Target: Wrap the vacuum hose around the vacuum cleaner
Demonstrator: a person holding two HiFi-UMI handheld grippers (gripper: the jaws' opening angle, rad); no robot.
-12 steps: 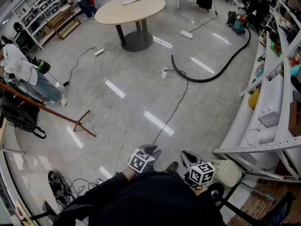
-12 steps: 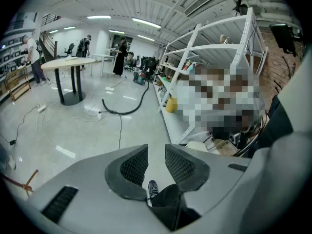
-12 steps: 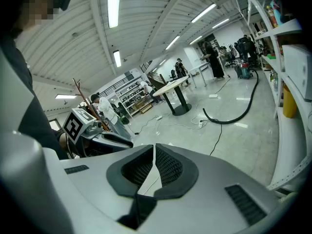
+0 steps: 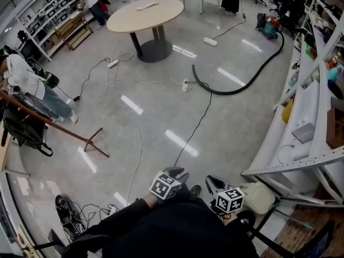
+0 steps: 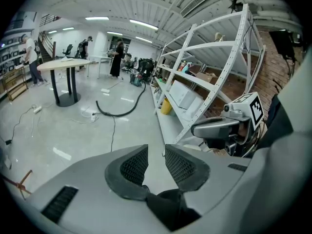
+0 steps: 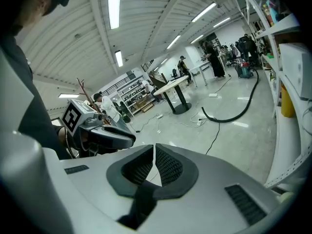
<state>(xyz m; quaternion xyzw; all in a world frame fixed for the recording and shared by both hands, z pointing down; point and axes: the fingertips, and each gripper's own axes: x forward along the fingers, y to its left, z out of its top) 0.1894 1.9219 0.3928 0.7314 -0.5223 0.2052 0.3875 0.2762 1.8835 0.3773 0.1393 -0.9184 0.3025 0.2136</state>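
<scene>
Vacuum hose (image 4: pixel 220 93) lies in a black curve on the glossy floor (image 4: pixel 161 160), past the round table (image 4: pixel 129 18) and well apart from both tools. Its far end runs toward what seems to be the vacuum cleaner (image 4: pixel 269 24) by the shelving (image 4: pixel 306 106). The left gripper (image 5: pixel 153 155) has its jaws slightly apart, with nothing between them. The right gripper (image 6: pixel 154 152), just beside it, has its jaws together and empty.

Head view: high, tilted steeply down over person's torso, wide floor sweep; left gripper (image 4: pixel 174 172) and right gripper (image 4: pixel 211 179) near bottom edge. Gripper views: low, close behind own jaws, facing across floor. All three share round table (image 4: pixel 145 12), black vacuum hose (image 4: pixel 223 93), white shelving (image 4: pixel 277 136); each gripper view catches other gripper.
</scene>
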